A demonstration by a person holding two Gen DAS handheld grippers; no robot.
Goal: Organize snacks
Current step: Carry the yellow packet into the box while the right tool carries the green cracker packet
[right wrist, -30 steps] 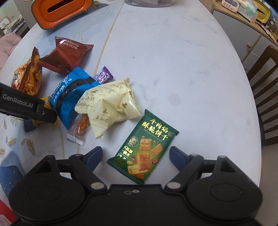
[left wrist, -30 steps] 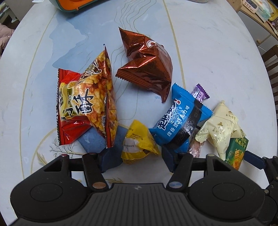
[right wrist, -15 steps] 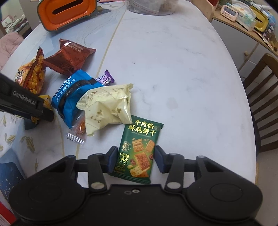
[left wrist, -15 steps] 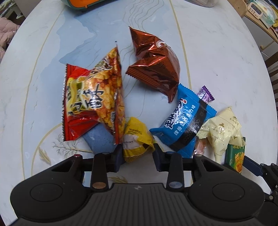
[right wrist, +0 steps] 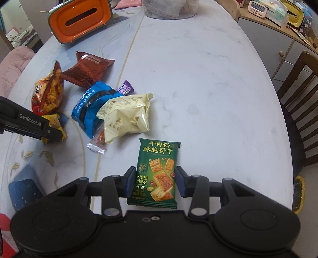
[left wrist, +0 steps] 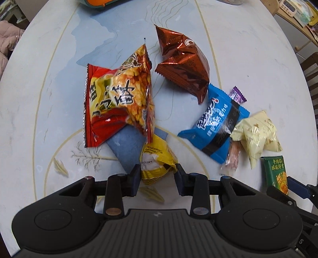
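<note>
My left gripper is shut on a small yellow snack packet and holds it just above the table. My right gripper is shut on a green cracker packet, lifted off the table; it also shows in the left wrist view. On the table lie a red-orange chip bag, a brown foil packet, a blue packet, a cream packet, a purple candy and a clear-wrapped orange candy.
The oval marble table has an orange tissue box and a clear bag at the far end. A wooden chair and a cabinet with clutter stand to the right. The left gripper body shows in the right wrist view.
Both grippers closed from wide open onto their packets: left on the yellow packet, right on the green cracker packet. Both have lifted slightly and the green packet turned upright between the fingers.
</note>
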